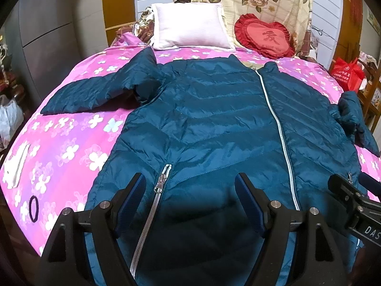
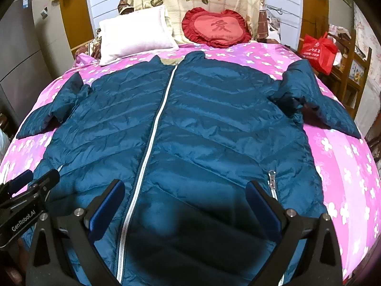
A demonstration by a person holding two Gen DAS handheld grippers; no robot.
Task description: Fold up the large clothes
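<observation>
Both grippers, left gripper (image 1: pixel 190 190) and right gripper (image 2: pixel 185 197), hover wide open and empty over the hem of the jacket (image 1: pixel 214 119), which lies flat on the bed (image 1: pixel 59 147), collar away.

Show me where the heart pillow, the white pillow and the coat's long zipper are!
heart pillow (image 2: pixel 218 27): right wrist view, on its pink middle panel.
white pillow (image 1: pixel 188 25): left wrist view, on its front face.
long zipper (image 2: pixel 152 140): right wrist view, midway along the coat's front.
</observation>
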